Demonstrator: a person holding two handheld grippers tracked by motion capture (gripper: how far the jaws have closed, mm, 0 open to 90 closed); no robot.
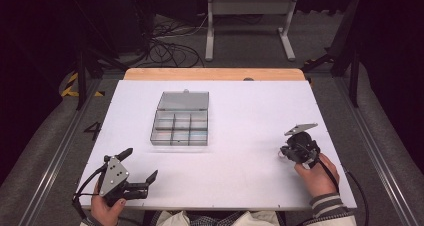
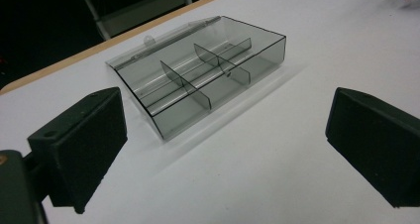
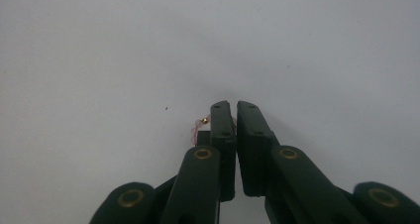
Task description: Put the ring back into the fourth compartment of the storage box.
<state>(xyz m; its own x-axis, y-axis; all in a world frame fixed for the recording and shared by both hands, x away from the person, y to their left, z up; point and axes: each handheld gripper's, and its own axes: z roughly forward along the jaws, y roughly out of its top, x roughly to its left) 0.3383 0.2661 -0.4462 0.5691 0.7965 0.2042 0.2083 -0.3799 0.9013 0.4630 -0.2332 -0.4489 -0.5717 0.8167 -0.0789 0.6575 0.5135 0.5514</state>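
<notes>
Well to the right of the clear divided box [image 1: 180, 124], the right gripper [image 3: 233, 116] pointed down at the white table [image 1: 240, 136], its jaws clenched on a tiny pinkish trinket with a gold bead [image 3: 200, 125]. The trinket was too small to tell its long axis. Near the box's left front, the left gripper [image 1: 141, 164] gaped wide, empty, aimed toward the box.

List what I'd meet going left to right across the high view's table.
left gripper, open → clear compartment box, lid open → right gripper, shut on a small pinkish item.
</notes>
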